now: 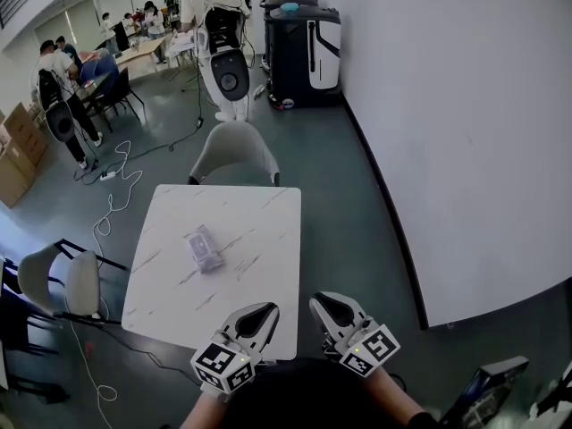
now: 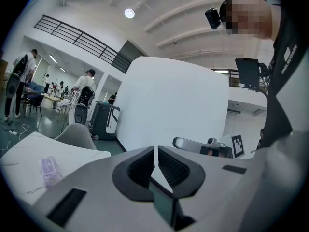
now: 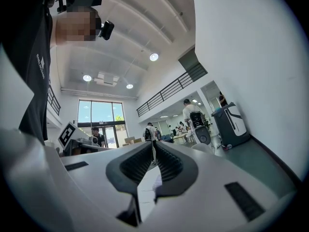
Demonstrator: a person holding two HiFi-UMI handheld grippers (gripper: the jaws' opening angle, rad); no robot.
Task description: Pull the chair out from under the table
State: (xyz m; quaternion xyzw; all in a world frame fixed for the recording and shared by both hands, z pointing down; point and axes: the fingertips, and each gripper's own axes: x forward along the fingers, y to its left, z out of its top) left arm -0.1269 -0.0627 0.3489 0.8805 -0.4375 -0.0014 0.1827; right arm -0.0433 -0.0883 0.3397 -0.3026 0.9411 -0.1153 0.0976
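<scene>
The table (image 1: 259, 231) is a square white slab veined with thin grey streaks like marble, smooth-topped, its corners softly rounded. One small clear plastic packet (image 1: 204, 248) lies on it, flat and crinkled, left of the middle. The chair (image 1: 234, 148) stands at the far side, opposite the person: a pale grey moulded shell with a curved, rounded back, pushed in so close that the back rises just beyond the table's far edge (the seat I cannot see, the tabletop covers it). A second chair (image 1: 63, 280), white on a thin black frame, stands just beside the table's left side.

The person is at the near edge with both tools held low in front of the body, side by side, pointing away across the table and about level. The left gripper (image 1: 259, 315) shows its tips over the near strip of the tabletop. Its ribbed dark pads are pressed together with nothing between them. The right gripper (image 1: 329, 309) hangs just off the table's near right corner, over the floor, its jaws likewise closed on nothing. Each carries its cube of black-and-white squares at the rear, toward the wrist.

To the right runs a plain white wall (image 1: 465, 132) with a dark skirting, and between it and the table lies a lane of bare grey-green floor (image 1: 344, 204). Beyond the chair the floor is open as far as a person in white (image 1: 198, 7). A white cable (image 1: 112, 206) snakes over the floor to the left.
</scene>
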